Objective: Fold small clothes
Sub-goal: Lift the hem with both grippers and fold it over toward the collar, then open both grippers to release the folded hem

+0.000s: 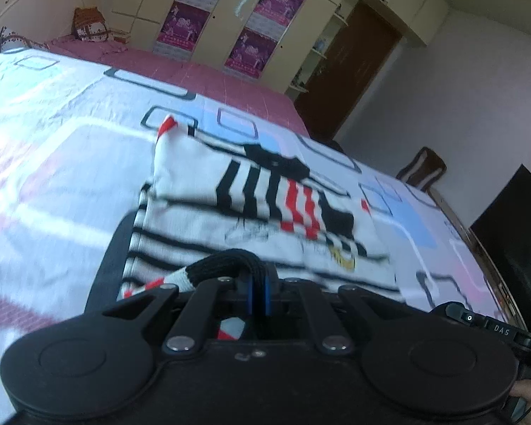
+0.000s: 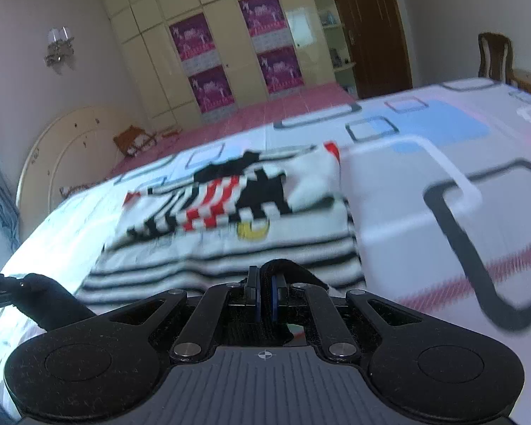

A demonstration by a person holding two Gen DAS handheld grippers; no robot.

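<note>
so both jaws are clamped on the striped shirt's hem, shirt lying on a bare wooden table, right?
Not a table: the shirt lies on a bed sheet with a rectangle print, as the right wrist view shows. Left gripper and right gripper are clamped on the hem.

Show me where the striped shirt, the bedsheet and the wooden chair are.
striped shirt (image 2: 230,244): right wrist view, on its white middle panel.
bedsheet (image 2: 424,177): right wrist view, on a bare grey patch right of the shirt.
wooden chair (image 2: 494,55): right wrist view, on its backrest.
</note>
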